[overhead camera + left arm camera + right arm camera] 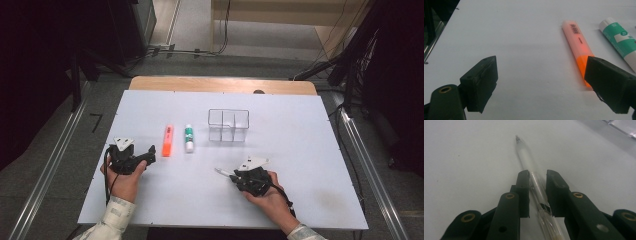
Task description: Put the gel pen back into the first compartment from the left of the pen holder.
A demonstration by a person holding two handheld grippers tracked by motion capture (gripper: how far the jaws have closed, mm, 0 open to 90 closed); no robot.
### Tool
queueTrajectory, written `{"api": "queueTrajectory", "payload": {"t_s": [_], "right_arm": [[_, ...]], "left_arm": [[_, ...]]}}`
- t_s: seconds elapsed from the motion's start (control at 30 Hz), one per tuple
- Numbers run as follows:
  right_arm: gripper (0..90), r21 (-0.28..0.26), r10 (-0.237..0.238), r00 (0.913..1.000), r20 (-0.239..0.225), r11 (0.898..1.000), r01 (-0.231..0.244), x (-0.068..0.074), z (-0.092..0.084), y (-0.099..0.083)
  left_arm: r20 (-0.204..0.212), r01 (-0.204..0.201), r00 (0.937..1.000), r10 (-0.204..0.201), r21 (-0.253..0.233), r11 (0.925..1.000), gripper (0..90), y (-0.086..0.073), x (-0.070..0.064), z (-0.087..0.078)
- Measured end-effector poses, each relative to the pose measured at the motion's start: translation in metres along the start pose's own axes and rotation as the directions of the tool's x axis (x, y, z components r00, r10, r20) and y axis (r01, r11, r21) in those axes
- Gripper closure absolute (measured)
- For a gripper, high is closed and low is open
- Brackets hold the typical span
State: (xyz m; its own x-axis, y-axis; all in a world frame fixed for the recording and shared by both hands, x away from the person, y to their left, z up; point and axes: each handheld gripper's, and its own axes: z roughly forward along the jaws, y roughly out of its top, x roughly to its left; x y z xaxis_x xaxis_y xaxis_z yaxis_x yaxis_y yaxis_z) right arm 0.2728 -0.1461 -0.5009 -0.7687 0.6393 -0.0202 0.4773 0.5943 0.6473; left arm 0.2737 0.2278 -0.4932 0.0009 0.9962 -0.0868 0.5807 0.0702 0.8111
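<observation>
A clear pen (pixel 222 172) (pixel 524 155) lies flat on the white table (pixel 300 150), tip pointing left. My right gripper (pixel 232 176) (pixel 539 173) rests low over it with the barrel between the jaws; one pad sits close against it and a narrow gap shows at the other. My left gripper (pixel 151 153) (pixel 541 72) stands open at the table's left with nothing between its jaws. An orange highlighter (pixel 168 140) (pixel 576 45) lies just beyond its right jaw. A green and white glue stick (pixel 189 138) (pixel 621 42) lies beside the highlighter.
A clear plastic organiser (pixel 228 125) with compartments stands behind the middle of the table. The table's wooden far edge (pixel 222 84) runs behind it. Dark stands and cables flank the table on both sides.
</observation>
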Motion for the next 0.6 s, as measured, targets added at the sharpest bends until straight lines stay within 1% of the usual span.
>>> {"api": "queueTrajectory", "payload": {"t_s": [0.1, 0.2, 0.43, 0.53, 0.6], "right_arm": [[70.9, 0.010, -0.010, 0.9999, -0.002, 1.000, 0.010, -0.0005, 0.0001, 0.0014], [71.8, 0.013, -0.006, 1.0000, -0.006, 1.000, 0.006, -0.0005, 0.0002, 0.0018], [73.3, 0.020, -0.020, 0.9997, -0.013, 1.000, 0.020, -0.0012, 0.0002, 0.0030], [76.5, 0.029, -0.027, 0.9994, -0.020, 0.999, 0.028, -0.0014, 0.0001, 0.0042], [77.3, 0.033, -0.017, 0.9996, -0.023, 0.999, 0.018, -0.0015, 0.0002, 0.0049]], "left_arm": [[0.002, 0.000, 1.0000, 0.000, -0.001, 1.0000, 12.3, 0.0000, -0.0004, 0.0004], [0.002, 0.000, 1.0000, 0.000, -0.001, 1.0000, 12.3, 0.0000, -0.0004, 0.0004], [0.002, 0.000, 1.0000, 0.000, -0.001, 1.0000, 12.3, 0.0001, -0.0003, 0.0001], [0.002, 0.001, 1.0000, -0.001, -0.002, 1.0000, 12.4, 0.0001, 0.0000, 0.0000], [0.001, 0.004, 1.0000, -0.004, -0.005, 1.0000, 12.3, 0.0001, 0.0001, -0.0001]]}}
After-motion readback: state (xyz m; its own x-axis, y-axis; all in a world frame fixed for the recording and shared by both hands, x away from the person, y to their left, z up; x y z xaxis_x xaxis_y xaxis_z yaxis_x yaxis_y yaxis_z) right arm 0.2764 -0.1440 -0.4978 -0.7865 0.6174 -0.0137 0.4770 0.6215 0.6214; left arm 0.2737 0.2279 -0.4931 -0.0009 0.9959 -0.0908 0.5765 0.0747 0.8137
